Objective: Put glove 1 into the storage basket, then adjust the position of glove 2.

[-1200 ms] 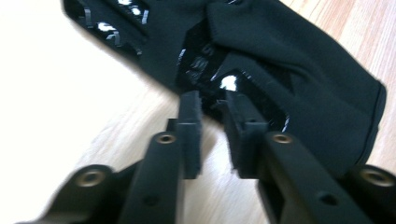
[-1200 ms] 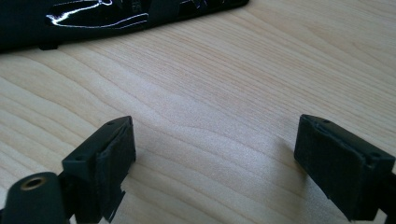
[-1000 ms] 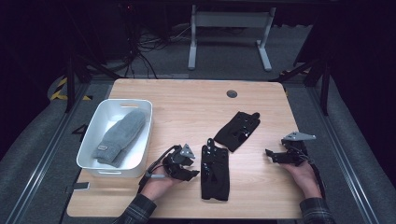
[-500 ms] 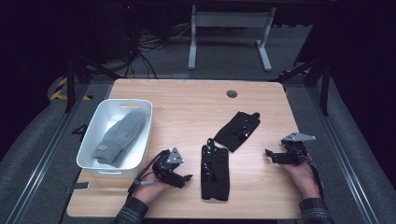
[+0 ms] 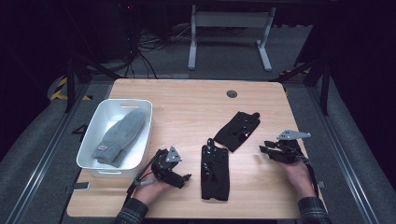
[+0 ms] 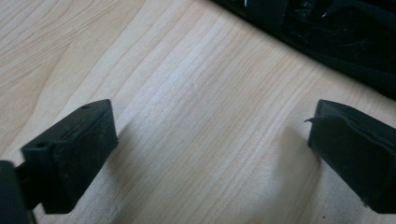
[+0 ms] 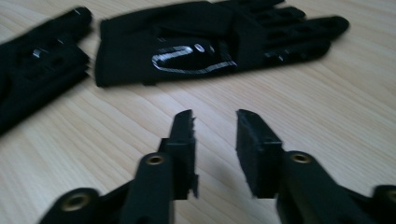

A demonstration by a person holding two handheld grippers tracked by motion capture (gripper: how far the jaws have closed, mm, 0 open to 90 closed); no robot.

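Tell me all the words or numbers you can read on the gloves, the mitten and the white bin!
None can be read.
Grey mitten in the white bin: a small tag on its cuff, too small to read.
Farther black glove: a shiny outlined mark on its back, too blurred to read.
Nearer black glove: pale specks, no letters to make out.

My left gripper (image 5: 180, 179) has drawn back from the near black glove (image 5: 215, 170) toward the table's front edge, its jaws just opened wide over bare wood. My right gripper (image 5: 266, 150) has its jaws just narrowed, nothing between them.
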